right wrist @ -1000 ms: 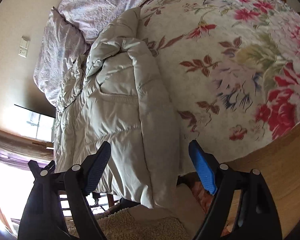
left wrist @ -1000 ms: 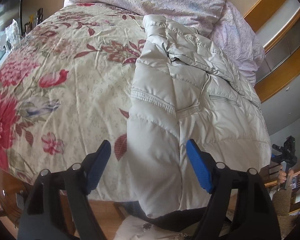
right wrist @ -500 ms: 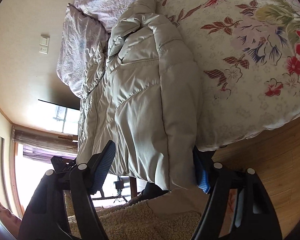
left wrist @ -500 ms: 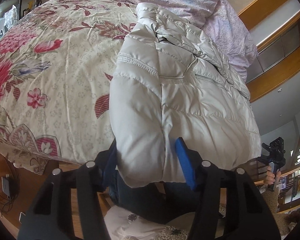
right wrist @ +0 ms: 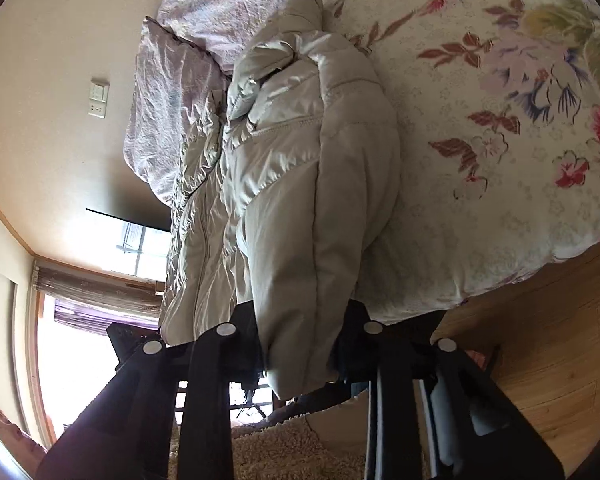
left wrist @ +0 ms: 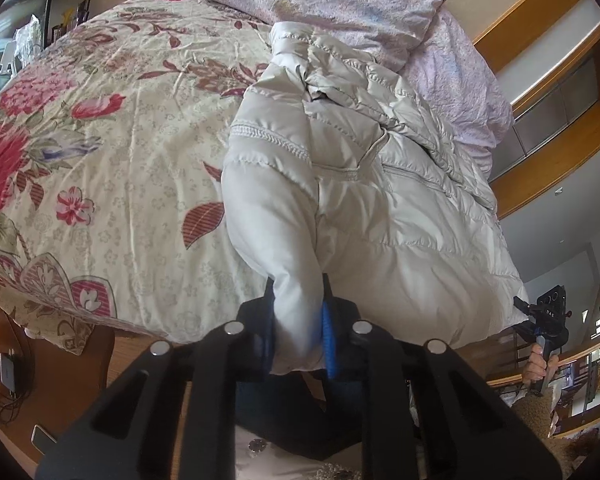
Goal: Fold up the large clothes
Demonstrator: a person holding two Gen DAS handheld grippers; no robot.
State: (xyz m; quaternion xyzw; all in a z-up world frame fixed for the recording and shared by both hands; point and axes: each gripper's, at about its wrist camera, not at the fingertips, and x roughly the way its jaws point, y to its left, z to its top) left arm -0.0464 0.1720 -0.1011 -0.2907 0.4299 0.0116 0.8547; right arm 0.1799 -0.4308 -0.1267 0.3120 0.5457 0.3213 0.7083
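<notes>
Quilted cream jacket (left wrist: pixel 364 208) is laid lengthways on the bed (left wrist: pixel 112 168), running away from both grippers, its near hem apparently pinched by the just-closed jaws of the left gripper (left wrist: pixel 298 336) and right gripper (right wrist: pixel 300 356).

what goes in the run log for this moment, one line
step: grasp hem | left tool: just closed on jacket | right tool: just closed on jacket | jacket: on bed, hem overhanging edge

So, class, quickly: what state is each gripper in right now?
Left gripper: jaws just closed, gripping the puffer jacket hem.
Right gripper: jaws just closed on the same jacket's hem.
</notes>
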